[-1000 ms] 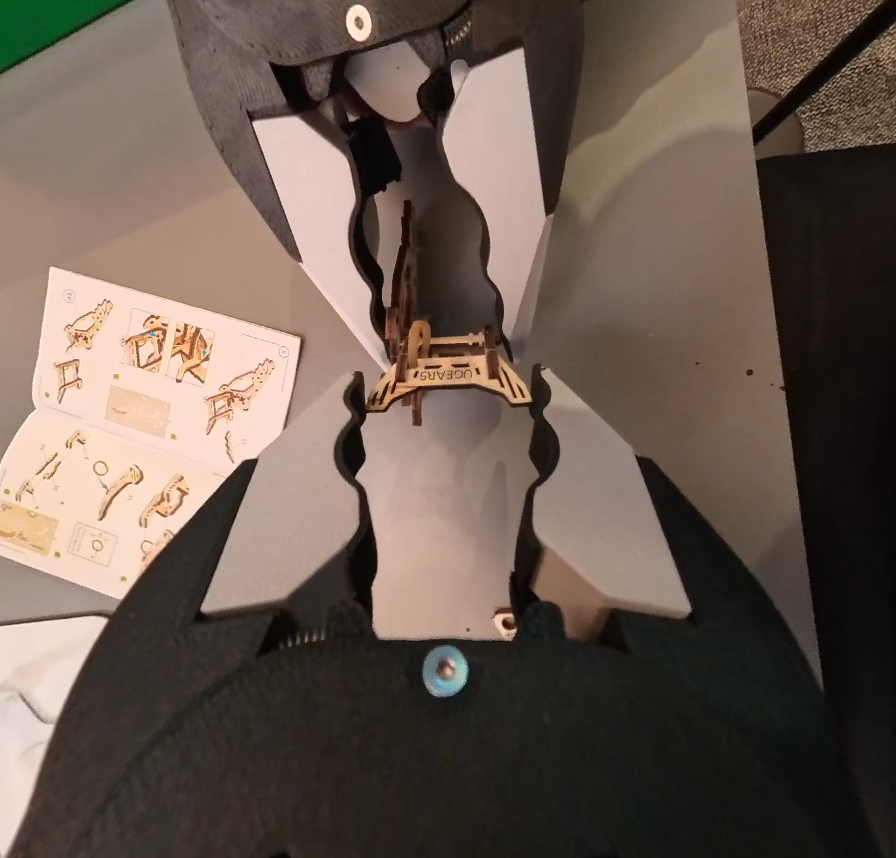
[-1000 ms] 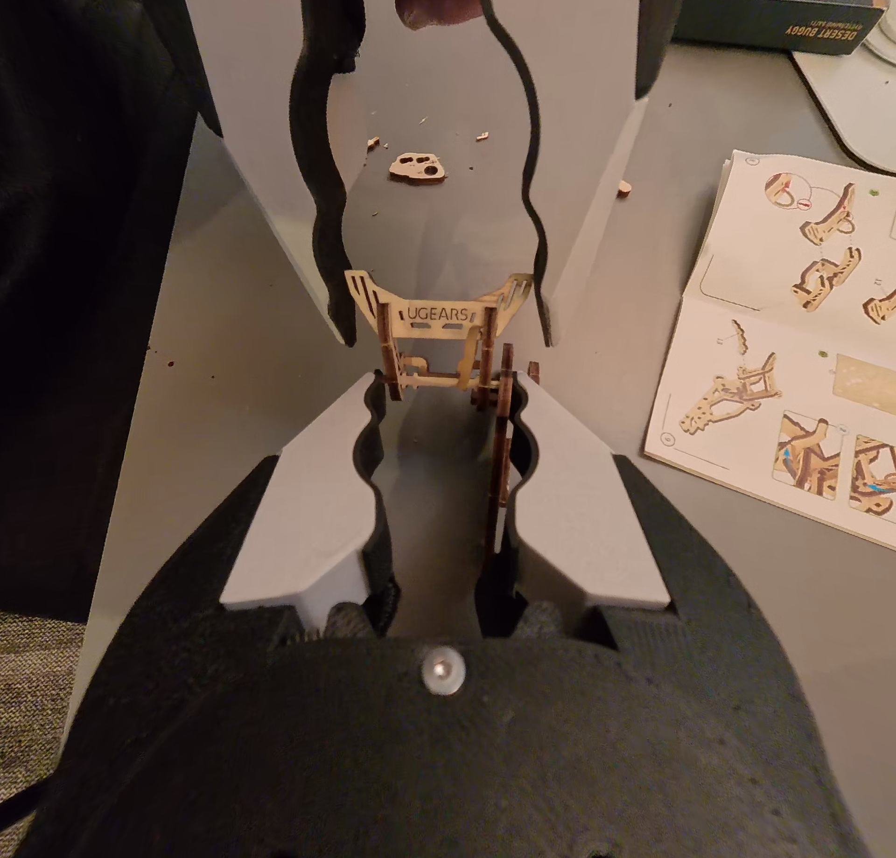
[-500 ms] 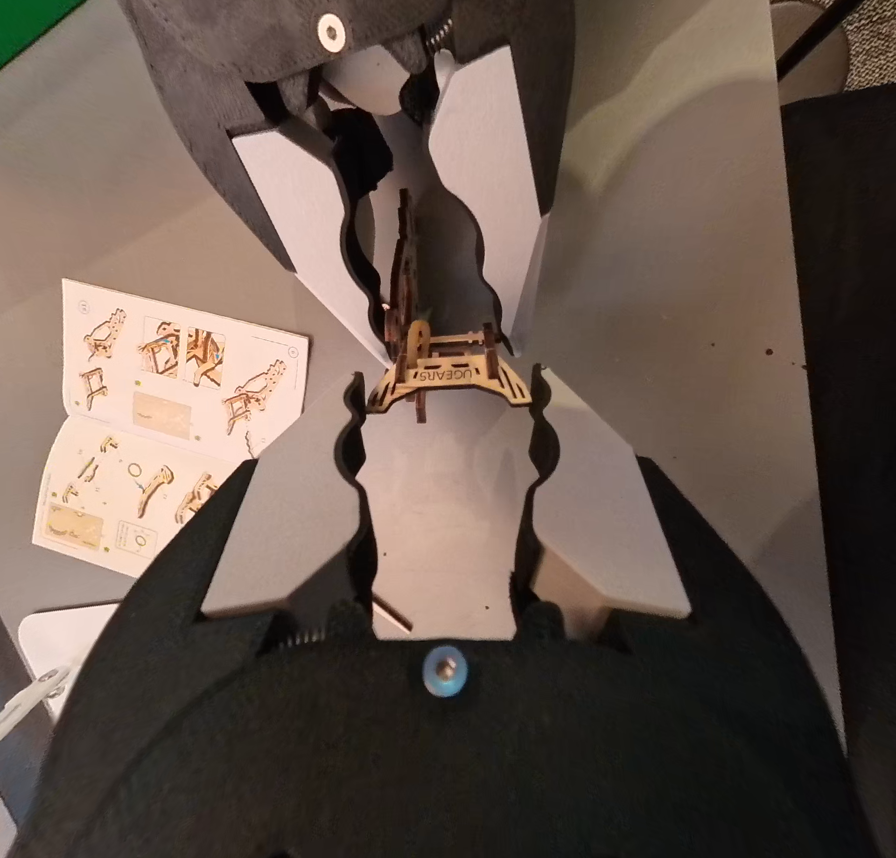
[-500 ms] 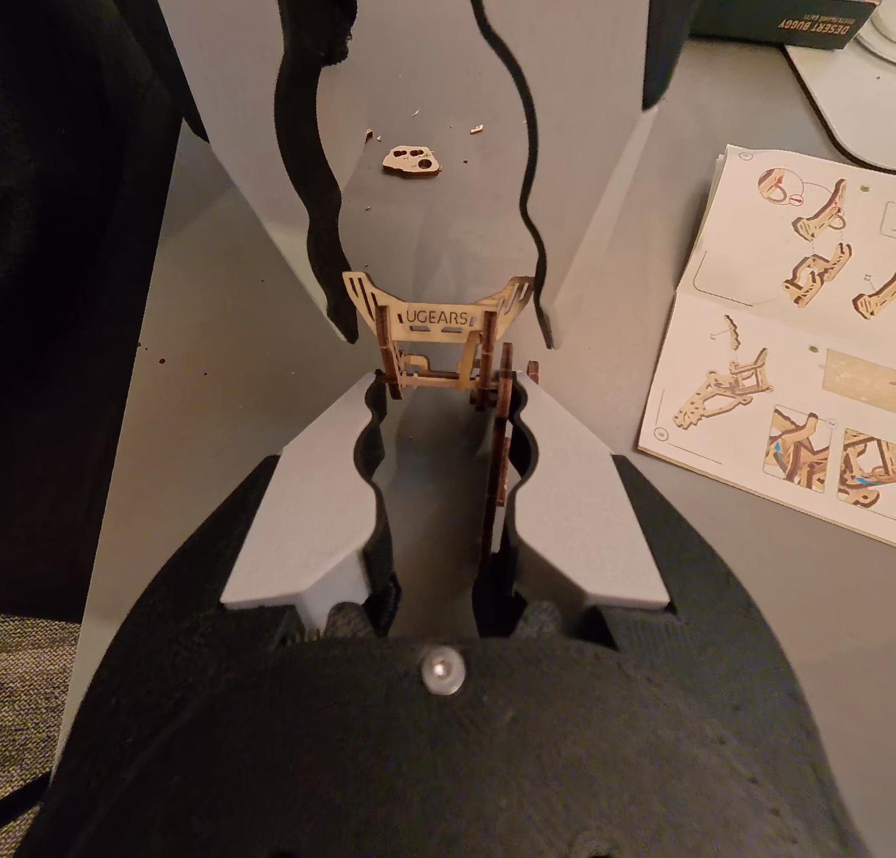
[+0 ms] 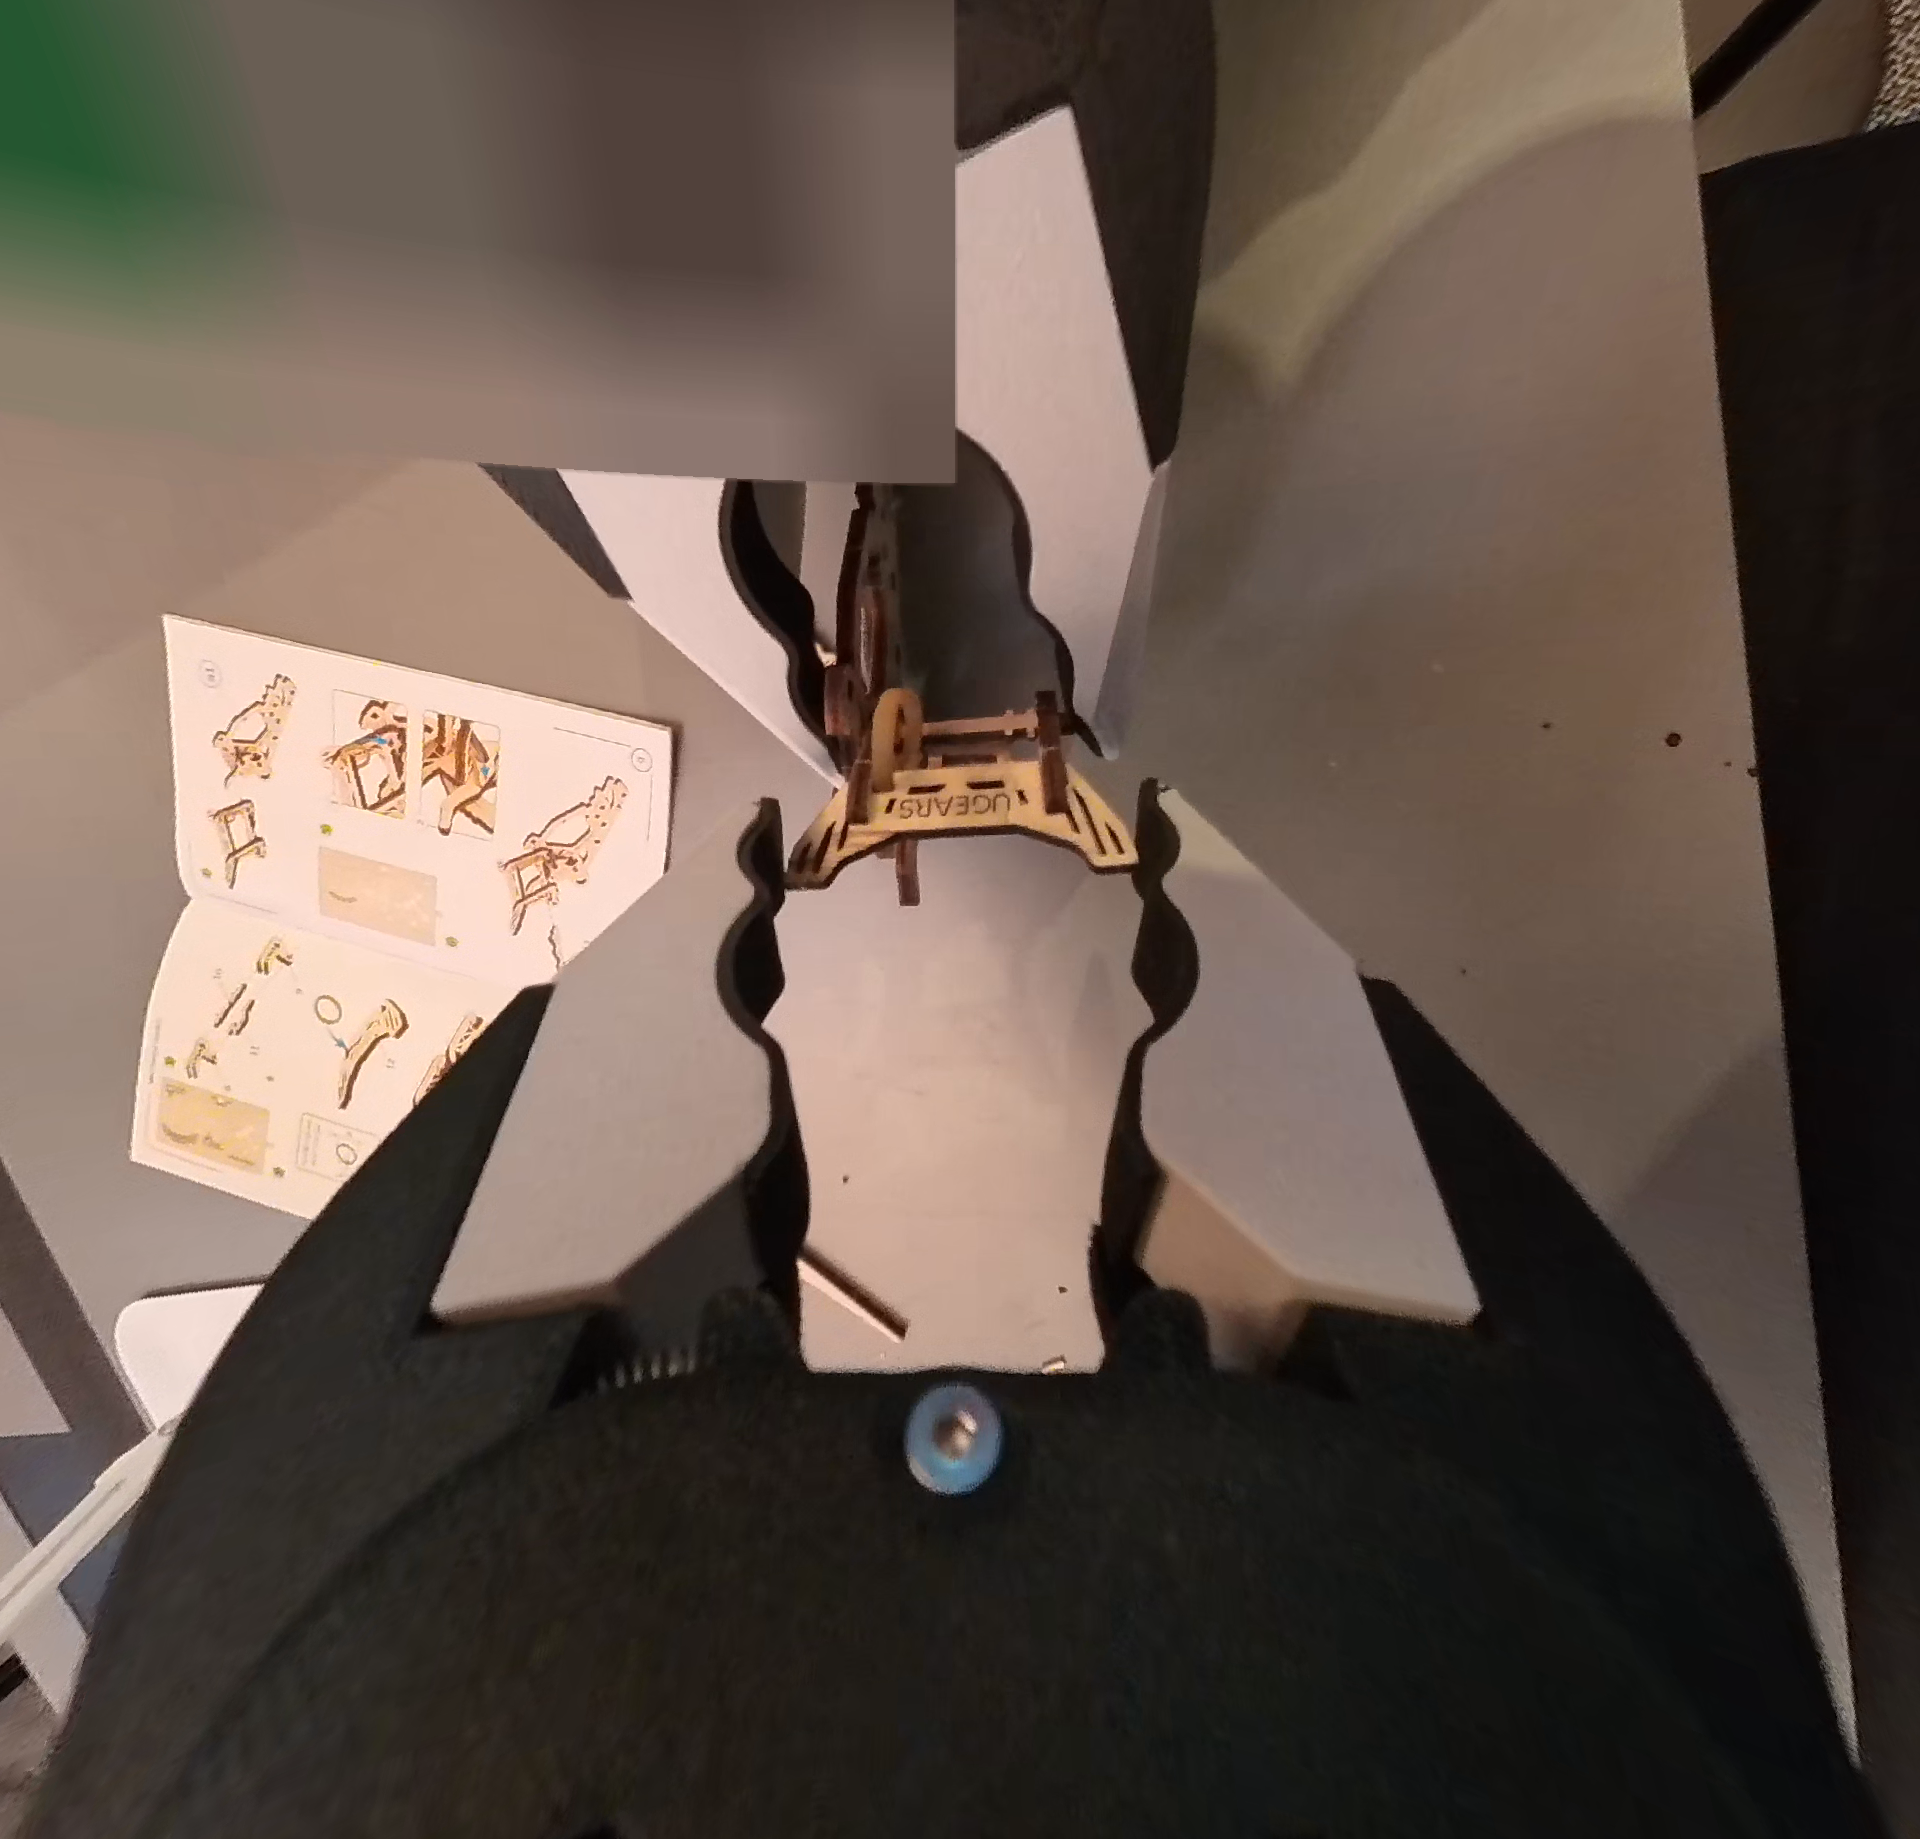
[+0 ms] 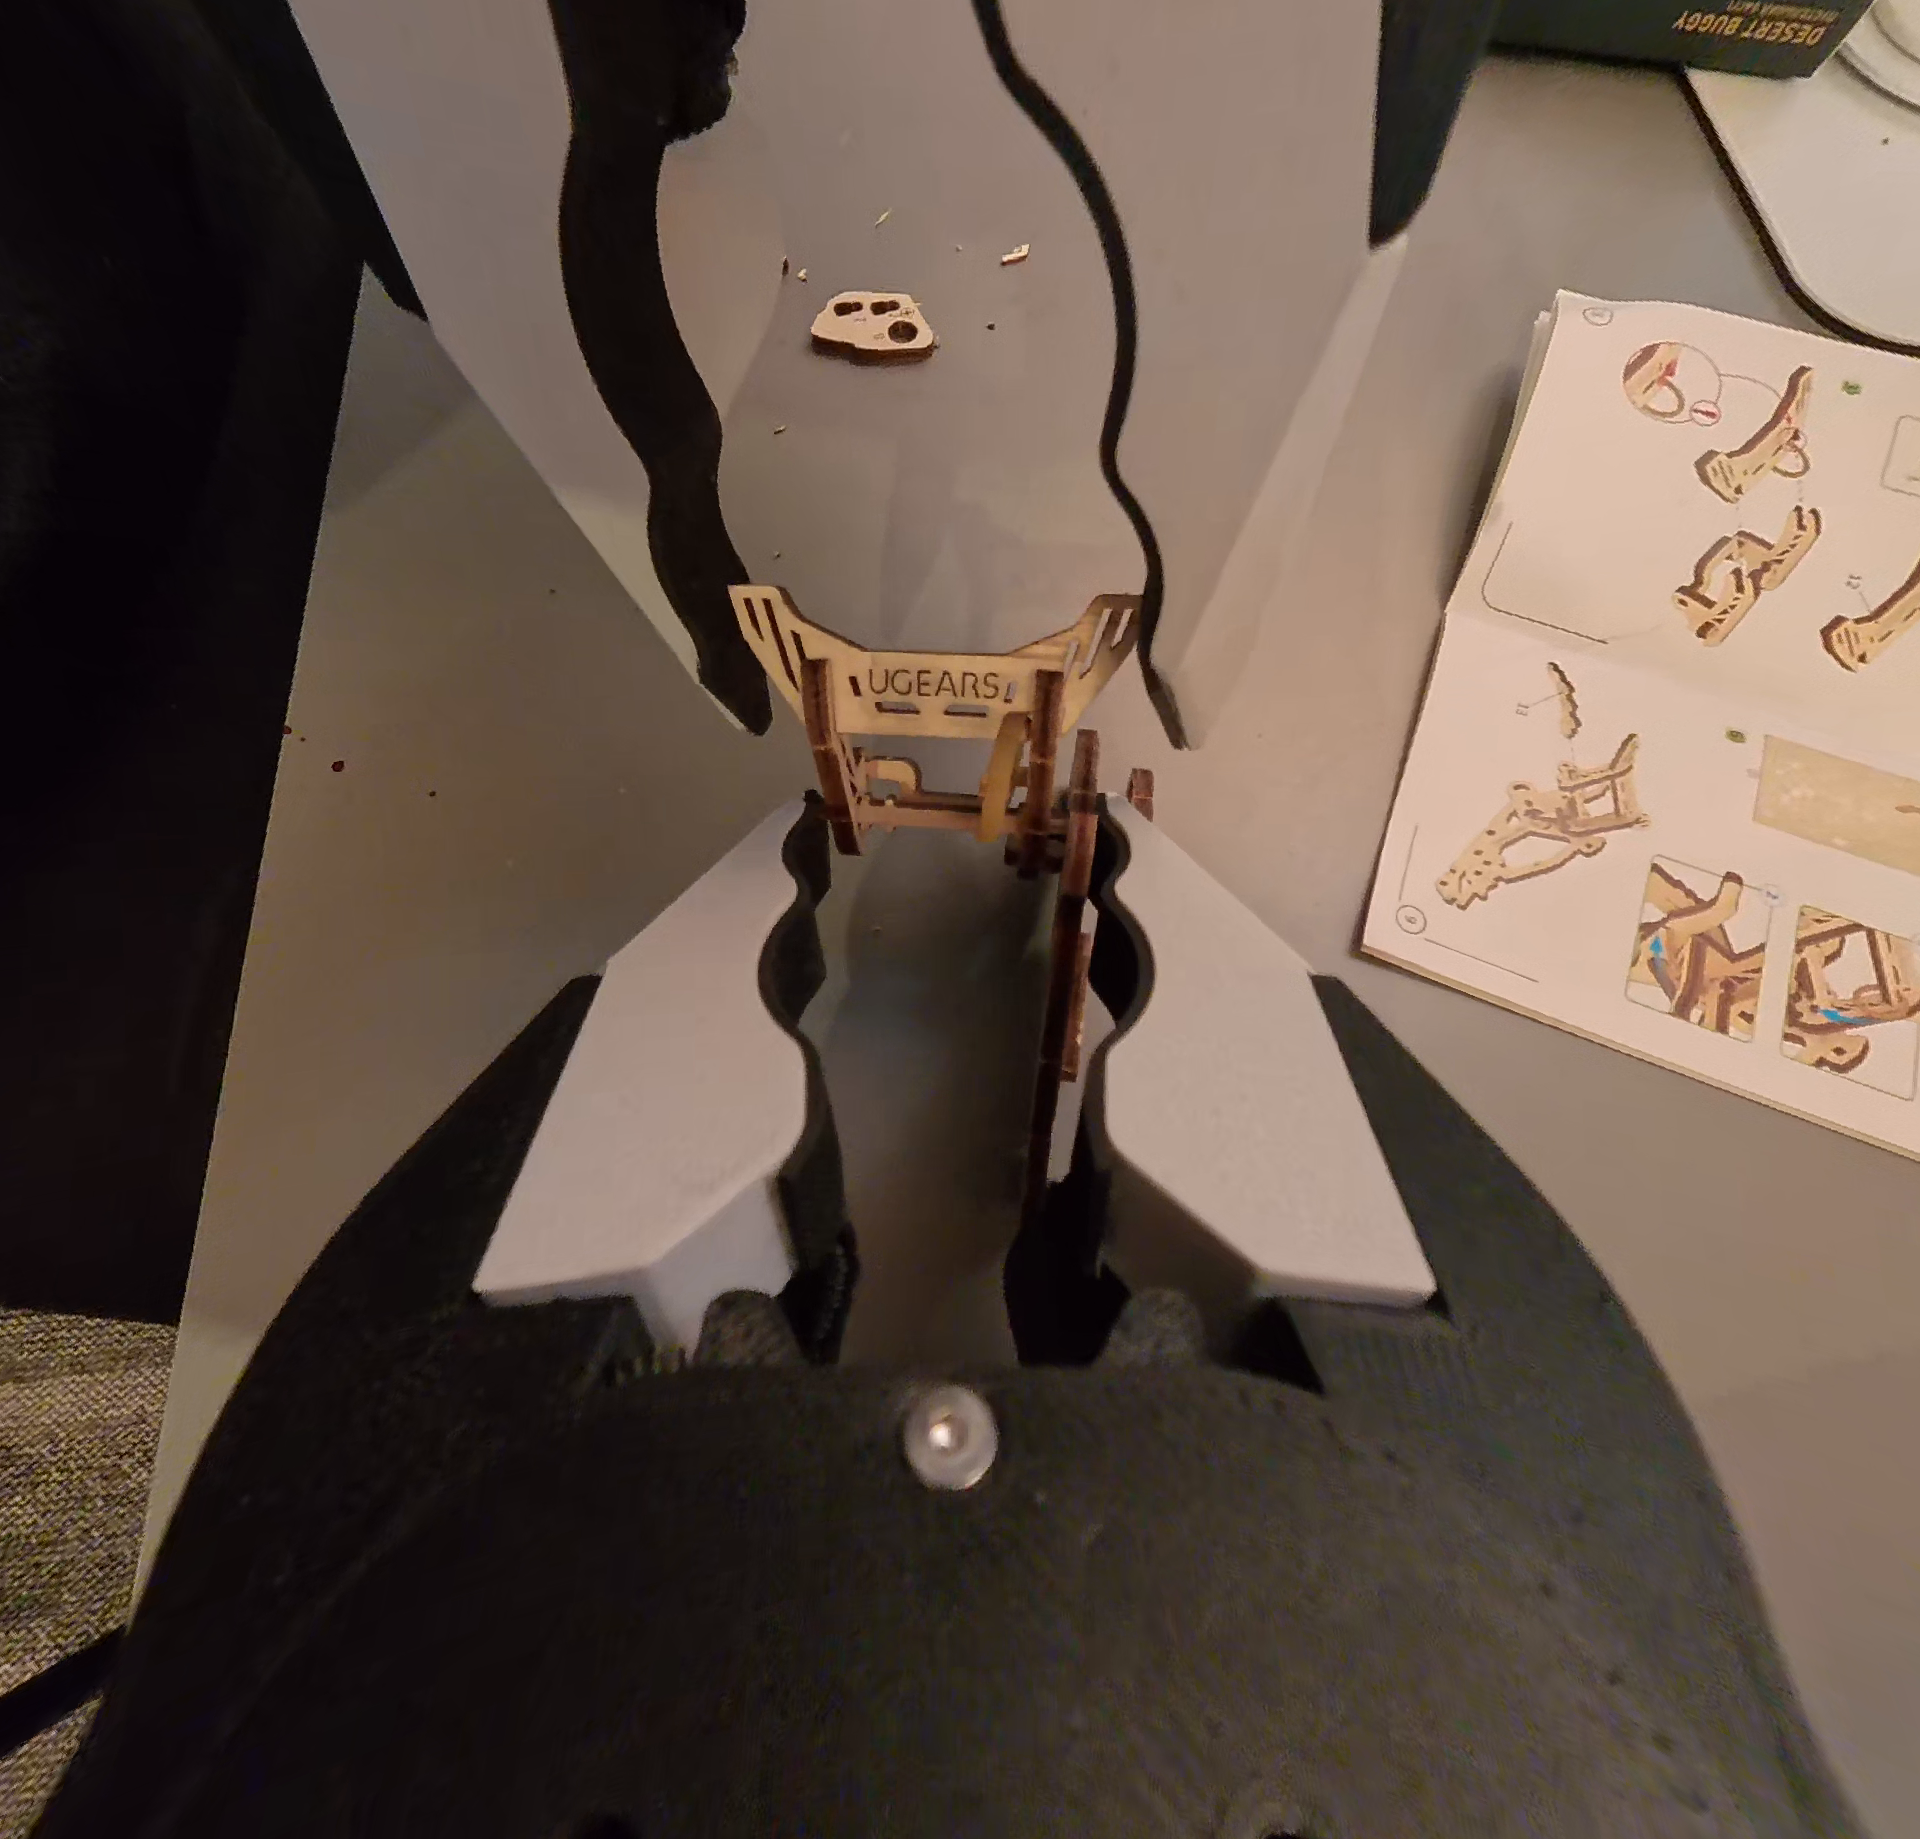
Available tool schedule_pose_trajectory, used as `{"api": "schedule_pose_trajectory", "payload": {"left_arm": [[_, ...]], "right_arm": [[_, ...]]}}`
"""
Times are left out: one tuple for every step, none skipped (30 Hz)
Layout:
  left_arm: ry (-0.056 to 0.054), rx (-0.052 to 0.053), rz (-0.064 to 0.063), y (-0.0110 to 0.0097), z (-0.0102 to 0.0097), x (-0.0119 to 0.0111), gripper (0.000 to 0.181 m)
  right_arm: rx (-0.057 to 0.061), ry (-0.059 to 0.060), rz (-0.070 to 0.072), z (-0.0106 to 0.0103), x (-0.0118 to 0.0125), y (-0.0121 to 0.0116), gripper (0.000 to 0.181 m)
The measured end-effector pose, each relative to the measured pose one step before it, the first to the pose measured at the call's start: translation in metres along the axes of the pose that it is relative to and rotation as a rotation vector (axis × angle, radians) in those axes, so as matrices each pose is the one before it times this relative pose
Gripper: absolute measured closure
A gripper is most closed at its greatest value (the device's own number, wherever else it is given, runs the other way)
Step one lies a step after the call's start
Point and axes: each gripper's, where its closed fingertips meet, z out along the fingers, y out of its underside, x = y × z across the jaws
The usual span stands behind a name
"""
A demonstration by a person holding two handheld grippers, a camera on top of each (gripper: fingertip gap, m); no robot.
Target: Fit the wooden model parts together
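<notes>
While both grippers met nose to nose above it, the grey table (image 6: 416, 584) lay under warm, dim light, with an open instruction booklet (image 5: 416, 854) spread flat to one side, a dark box (image 6: 1683, 2) at the far edge and a loose wooden offcut (image 6: 871, 326) among small chips. A black mass ran along one long edge of the table, and speckled carpet showed past its corner.

The left gripper (image 5: 956, 854) stood fairly wide, its tips pressed against the two flared ends of the wooden frame (image 5: 961, 807), which hung between them clear of the table. The right gripper (image 6: 956, 833) was partly closed; a thin dark wooden side piece (image 6: 1070, 948) lay edge-on against the inner pad of its right-hand finger and reached up beside the frame. Whether the opposite finger touched anything could not be told.

Compared with a second earlier, the grip on the frame looked unchanged in both views, while the booklet and table had slid in the pictures, so the pair had shifted together. A blurred patch covered the upper left of the left wrist view.
</notes>
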Motion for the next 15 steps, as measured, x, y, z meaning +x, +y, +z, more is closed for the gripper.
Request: {"api": "schedule_pose_trajectory", "payload": {"left_arm": [[-0.0006, 0.0019, 0.0003, 0.00016, 0.00027, -0.00041, 0.116], [0.0014, 0.0031, -0.0009, 0.00059, 0.00014, -0.00056, 0.116], [0.0074, 0.011, -0.0077, -0.00038, -0.00021, 0.00013, 0.116], [0.0048, 0.0119, -0.0075, -0.00062, 0.00003, 0.0, 0.116], [-0.002, 0.0026, 0.0035, 0.00023, 0.00022, -0.00025, 0.116], [0.0032, 0.0032, 0.0032, -0.00035, -0.00019, 0.00043, 0.116], [0.0073, 0.0045, -0.0015, -0.00073, -0.00011, 0.00073, 0.116], [-0.0004, -0.0011, 0.005, 0.00069, 0.00029, -0.00056, 0.116], [0.0001, -0.0011, 0.0056, 0.00097, 0.00021, -0.00068, 0.115], [0.0038, 0.0041, -0.0032, 0.00013, 0.00006, -0.00056, 0.115], [0.0013, 0.0038, -0.0037, -0.00027, -0.00004, -0.00077, 0.116], [-0.0038, -0.0039, 0.0061, 0.00057, 0.00016, -0.00046, 0.116], [-0.0029, -0.0011, 0.0043, -0.00019, -0.00005, -0.00017, 0.115], [-0.0009, 0.0039, -0.0029, -0.00077, 0.0001, -0.00026, 0.115], [-0.0021, 0.0002, 0.0002, 0.00008, 0.00029, -0.00025, 0.115]], "right_arm": [[-0.0051, 0.0028, -0.0034, -0.00026, 0.0001, 0.00037, 0.135], [-0.0024, 0.0026, 0.0012, 0.00009, 0.0005, 0.00012, 0.135], [0.0004, 0.0011, 0.0026, 0.0, 0.00007, -0.00004, 0.135], [-0.0025, 0.0021, 0.0002, 0.00001, -0.00004, 0.00006, 0.135], [-0.0027, 0.0027, -0.0025, -0.00008, 0.0002, 0.00015, 0.135], [0.0013, -0.0004, -0.0027, -0.00001, -0.00015, 0.00003, 0.135], [-0.0013, 0.0003, -0.0086, -0.00008, -0.00063, 0.00016, 0.135], [-0.0053, 0.0048, -0.0045, -0.00009, 0.00002, 0.00022, 0.136], [-0.0022, 0.0044, 0.0001, 0.00001, 0.00058, 0.00017, 0.136], [-0.0006, 0.0021, -0.0012, 0.00001, 0.00019, 0.00003, 0.137], [-0.0015, 0.0015, 0.0018, -0.00005, 0.00025, 0.00003, 0.138], [0.0021, 0.0031, 0.0033, -0.00001, 0.00086, -0.00014, 0.138], [0.0047, -0.0006, 0.002, 0.00003, 0.00021, -0.00012, 0.139], [0.0031, -0.0003, 0.0025, -0.00035, 0.00019, -0.00007, 0.139], [0.0006, 0.0031, -0.0004, -0.00025, 0.00033, 0.00016, 0.139]]}}
